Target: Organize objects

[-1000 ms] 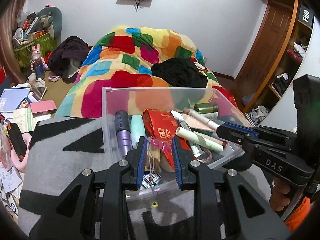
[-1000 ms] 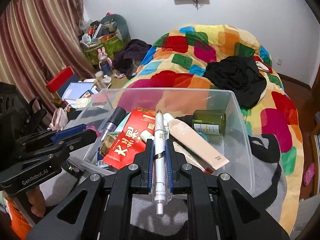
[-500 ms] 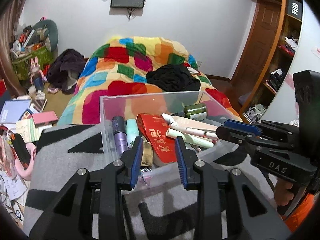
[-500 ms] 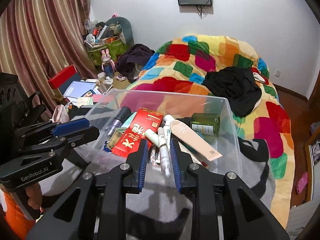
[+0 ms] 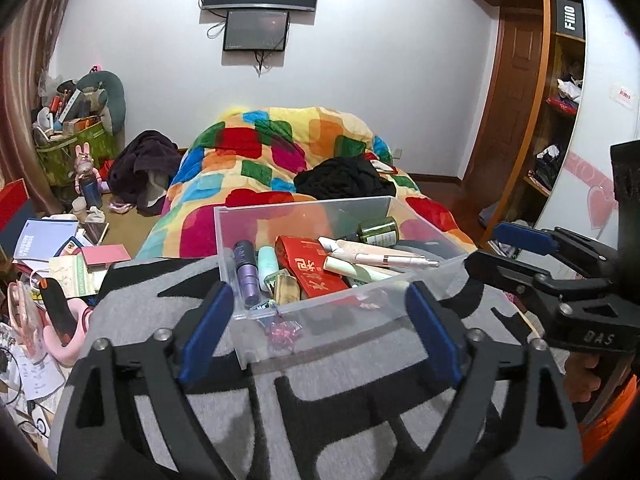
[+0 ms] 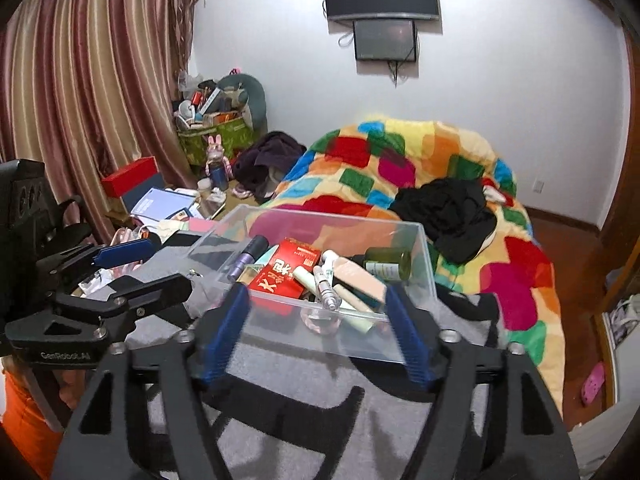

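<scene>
Both tongs stand wide apart and hold nothing. The left tongs (image 5: 318, 324) fill the lower part of the left wrist view, their blue pads flanking the near wall of a clear plastic bin (image 5: 304, 212) at frame centre. The bin rests on a grey and black blanket (image 5: 132, 292).

Inside the bin, a purple tube (image 5: 245, 266) lies at the left, a mint bottle (image 5: 267, 262) just beside it, then a red packet (image 5: 308, 270) in the middle. A white pen (image 5: 384, 259) lies across pale tubes toward the right, and a dark green jar (image 5: 378, 230) sits at the far right corner.

In the right wrist view, the right tongs (image 6: 318, 334) frame the same bin (image 6: 424, 252) from the lower centre, with the left tongs (image 6: 132, 268) at the left edge. A multicoloured quilt (image 6: 400, 152) covers the bed behind.
</scene>
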Motion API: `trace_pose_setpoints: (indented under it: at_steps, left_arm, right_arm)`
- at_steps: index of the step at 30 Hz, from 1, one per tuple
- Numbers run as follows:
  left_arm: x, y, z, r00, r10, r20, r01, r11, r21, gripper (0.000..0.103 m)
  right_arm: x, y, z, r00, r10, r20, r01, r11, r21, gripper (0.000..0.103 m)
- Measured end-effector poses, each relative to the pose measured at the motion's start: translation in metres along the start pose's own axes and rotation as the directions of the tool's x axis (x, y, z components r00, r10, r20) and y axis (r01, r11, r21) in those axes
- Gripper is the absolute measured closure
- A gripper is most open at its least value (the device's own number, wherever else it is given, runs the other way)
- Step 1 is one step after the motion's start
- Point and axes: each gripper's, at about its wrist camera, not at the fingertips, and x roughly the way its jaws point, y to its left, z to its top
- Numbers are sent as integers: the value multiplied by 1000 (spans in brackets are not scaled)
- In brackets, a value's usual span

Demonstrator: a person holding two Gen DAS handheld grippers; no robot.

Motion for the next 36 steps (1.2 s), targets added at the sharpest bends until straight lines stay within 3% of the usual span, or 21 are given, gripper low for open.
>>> trace_pose_setpoints:
  at_steps: [3, 13, 36]
  left_arm:
    - [-3, -2, -5, 1000, 9, 2, -9, 1000, 6, 8]
    - [3, 5, -25, 1000, 17, -26, -17, 1000, -24, 6]
    - [-2, -7, -29, 1000, 0, -13, 1, 1000, 15, 6]
  right_arm:
    - [-5, 3, -3, 1000, -23, 17, 23, 1000, -8, 21]
    - [-1, 0, -21, 1000, -15, -20, 16, 1000, 23, 21]
    - [-1, 2, -24, 1000, -7, -24, 8, 999, 43, 21]
